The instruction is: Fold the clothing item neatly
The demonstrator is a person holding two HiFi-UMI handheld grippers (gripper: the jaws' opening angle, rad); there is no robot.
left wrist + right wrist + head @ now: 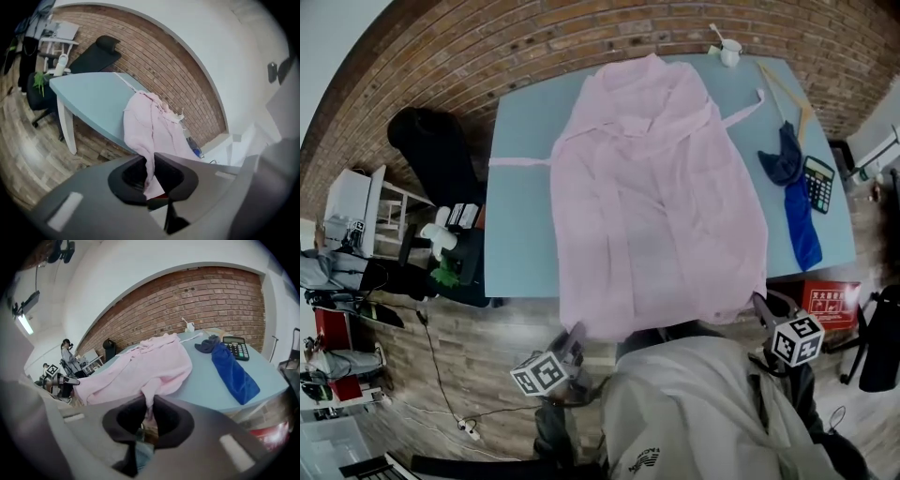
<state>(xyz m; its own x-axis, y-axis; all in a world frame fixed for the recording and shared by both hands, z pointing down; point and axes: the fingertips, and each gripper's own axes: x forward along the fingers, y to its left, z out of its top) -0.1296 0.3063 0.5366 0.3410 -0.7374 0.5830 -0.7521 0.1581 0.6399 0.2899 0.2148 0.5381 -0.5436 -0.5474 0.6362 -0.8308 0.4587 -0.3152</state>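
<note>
A pale pink robe [656, 187] lies spread flat on the light blue table [520, 244], collar at the far end and hem hanging over the near edge. My left gripper [577, 336] is at the hem's near left corner. In the left gripper view the jaws [151, 161] are shut on a fold of pink robe [150, 126] that runs up to the table. My right gripper [759, 305] is at the hem's near right corner. In the right gripper view its jaws [150, 401] pinch the robe's edge [140, 366] the same way.
Right of the robe lie a blue cloth [797, 206], a black calculator [818, 183] and a wooden hanger [783, 89]. A white cup [730, 52] stands at the far edge. The robe's belt [520, 162] trails left. A black chair [431, 150] and a shelf stand left of the table.
</note>
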